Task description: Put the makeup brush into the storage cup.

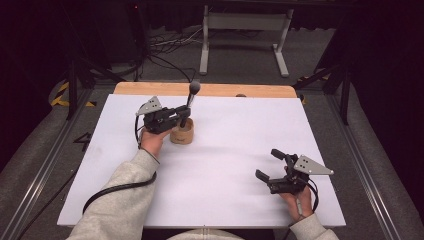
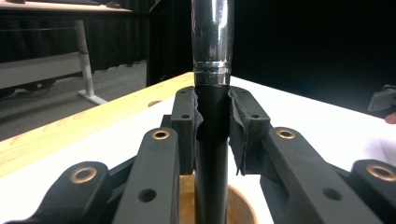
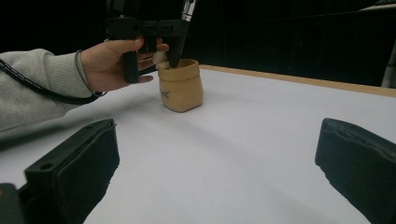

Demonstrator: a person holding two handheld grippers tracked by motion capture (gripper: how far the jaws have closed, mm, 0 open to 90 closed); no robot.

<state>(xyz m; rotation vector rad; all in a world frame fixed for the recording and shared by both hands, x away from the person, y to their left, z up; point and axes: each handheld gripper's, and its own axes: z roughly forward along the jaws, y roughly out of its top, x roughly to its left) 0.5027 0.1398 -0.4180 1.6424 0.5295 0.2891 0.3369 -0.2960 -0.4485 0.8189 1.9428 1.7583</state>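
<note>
Standing upright in a tan wooden cup (image 1: 182, 134), a black-and-chrome utensil handle (image 2: 212, 116) is clamped by the left tongs (image 1: 183, 115); the right tongs (image 1: 270, 164) are held wide open, empty.

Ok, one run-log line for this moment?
left gripper: shut on black-and-chrome utensil handle | handle: in tan wooden cup | right gripper: open, idle

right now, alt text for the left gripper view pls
The left claw is shut on the black handle of an upright tool with a shiny metal shaft above, standing in a wooden cup. Behind lie a white table and dark room.
</note>
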